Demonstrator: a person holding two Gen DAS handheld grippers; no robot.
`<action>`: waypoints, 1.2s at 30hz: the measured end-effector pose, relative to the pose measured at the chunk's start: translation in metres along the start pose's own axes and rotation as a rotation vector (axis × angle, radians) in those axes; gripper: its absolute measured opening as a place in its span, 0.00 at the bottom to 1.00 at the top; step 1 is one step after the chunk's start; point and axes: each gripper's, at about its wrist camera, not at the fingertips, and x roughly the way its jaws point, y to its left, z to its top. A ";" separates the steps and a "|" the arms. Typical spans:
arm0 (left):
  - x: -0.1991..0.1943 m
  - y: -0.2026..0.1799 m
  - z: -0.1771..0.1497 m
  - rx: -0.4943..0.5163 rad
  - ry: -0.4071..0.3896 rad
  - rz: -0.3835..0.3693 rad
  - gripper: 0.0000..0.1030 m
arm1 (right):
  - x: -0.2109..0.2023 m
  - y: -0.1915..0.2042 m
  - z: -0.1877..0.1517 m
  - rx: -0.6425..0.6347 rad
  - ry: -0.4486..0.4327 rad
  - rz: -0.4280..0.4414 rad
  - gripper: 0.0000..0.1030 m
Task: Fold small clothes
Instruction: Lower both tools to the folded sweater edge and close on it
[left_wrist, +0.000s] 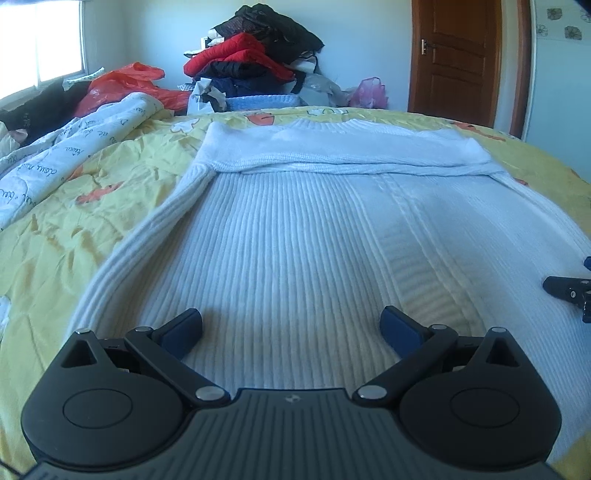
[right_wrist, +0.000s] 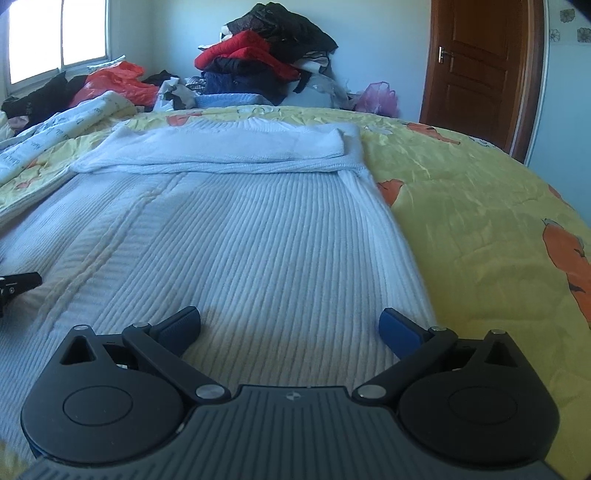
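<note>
Both tongs (left_wrist: 291, 328) (right_wrist: 290, 326) spread wide, white sweater (left_wrist: 295, 229) beneath, seemingly untouched

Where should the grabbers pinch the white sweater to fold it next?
Probably the near hem of the white sweater, one corner each. It lies flat with its sleeves already folded across the top, so the bottom edge is the free one. The left gripper and right gripper hover open above that end; come in low from the near side.
</note>
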 end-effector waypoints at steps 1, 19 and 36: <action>-0.002 0.001 -0.001 0.003 0.001 -0.003 1.00 | -0.003 0.000 -0.002 -0.001 0.002 0.004 0.99; -0.047 0.006 -0.034 0.008 0.050 -0.026 1.00 | -0.065 0.000 -0.045 -0.076 0.040 0.052 0.99; -0.071 0.123 -0.024 -0.373 0.213 -0.237 1.00 | -0.082 -0.091 -0.008 0.239 0.259 0.231 0.98</action>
